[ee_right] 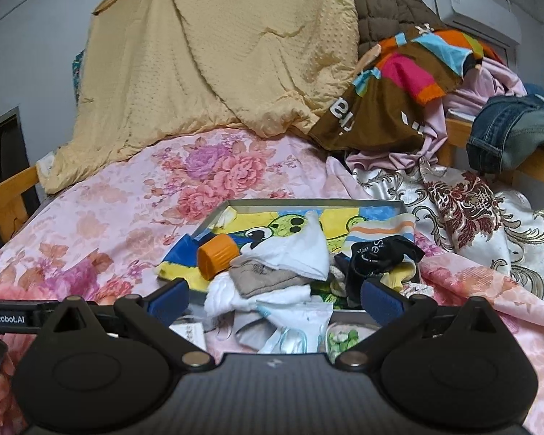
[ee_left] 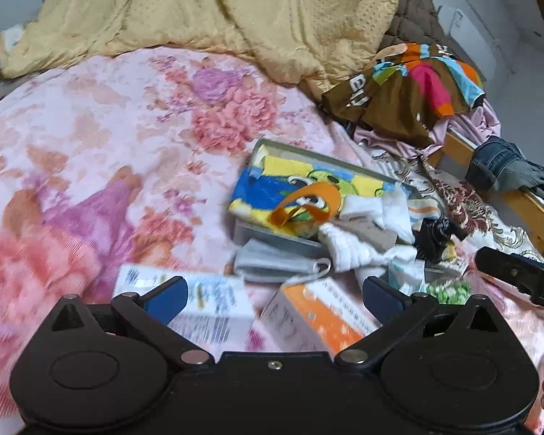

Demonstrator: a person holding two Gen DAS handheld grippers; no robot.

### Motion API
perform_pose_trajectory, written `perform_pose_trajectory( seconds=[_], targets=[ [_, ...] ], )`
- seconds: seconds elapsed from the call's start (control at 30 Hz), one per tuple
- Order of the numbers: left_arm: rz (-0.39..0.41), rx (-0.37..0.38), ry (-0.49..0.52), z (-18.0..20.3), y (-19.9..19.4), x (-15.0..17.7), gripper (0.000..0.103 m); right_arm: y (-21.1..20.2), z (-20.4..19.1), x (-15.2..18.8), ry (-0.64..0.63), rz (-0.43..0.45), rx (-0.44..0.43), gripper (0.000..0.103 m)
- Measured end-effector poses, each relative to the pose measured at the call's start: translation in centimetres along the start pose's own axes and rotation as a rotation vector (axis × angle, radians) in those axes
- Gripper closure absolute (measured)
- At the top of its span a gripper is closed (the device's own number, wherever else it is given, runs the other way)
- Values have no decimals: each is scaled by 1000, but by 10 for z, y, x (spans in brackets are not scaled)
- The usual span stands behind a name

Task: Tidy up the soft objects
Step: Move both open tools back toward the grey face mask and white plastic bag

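Socks [ee_right: 272, 275] lie heaped in the tray [ee_right: 308, 202] dead ahead of the right gripper [ee_right: 273, 299], nearer than the left gripper [ee_left: 275, 299]; both gape empty

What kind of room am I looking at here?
Most likely a bedroom: a bed with a pink flowered bedspread, a yellow quilt heaped at its far end, and clothes such as jeans piled along the wooden bed frame.

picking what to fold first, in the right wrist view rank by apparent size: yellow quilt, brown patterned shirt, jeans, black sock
1. yellow quilt
2. brown patterned shirt
3. jeans
4. black sock
The sock lies nearest the camera yet looks smallest, so its last place is safe.
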State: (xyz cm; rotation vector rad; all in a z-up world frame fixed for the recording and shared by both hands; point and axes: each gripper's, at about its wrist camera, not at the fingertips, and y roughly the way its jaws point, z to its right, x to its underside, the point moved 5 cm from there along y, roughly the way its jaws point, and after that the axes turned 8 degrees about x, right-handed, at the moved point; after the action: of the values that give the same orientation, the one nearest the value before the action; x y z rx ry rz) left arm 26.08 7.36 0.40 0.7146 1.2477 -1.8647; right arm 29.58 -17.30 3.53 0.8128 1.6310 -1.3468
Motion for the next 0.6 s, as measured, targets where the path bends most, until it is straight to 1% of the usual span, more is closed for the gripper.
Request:
perform_pose_trajectory(
  seconds=[0.1,0.23,0.33,0.43,0.6],
  targets=[
    [-8,-25,-25,1,-15,12,1,-17,-3,8,-21,8,-16,0],
    [-2,-48,-22,10,-41,24,1,-40,-5,22,-40,1,-19,0],
    [21,-57,15,22,-62,29,1,-59,-4,35,-33,-10,-24,0],
    [37,-47,61,37,-80,35,1,-76,0,45,-14,-22,-26,0],
    [56,-14,134,55,-93,47,1,-95,5,55,-20,-45,-16,0]
  ],
)
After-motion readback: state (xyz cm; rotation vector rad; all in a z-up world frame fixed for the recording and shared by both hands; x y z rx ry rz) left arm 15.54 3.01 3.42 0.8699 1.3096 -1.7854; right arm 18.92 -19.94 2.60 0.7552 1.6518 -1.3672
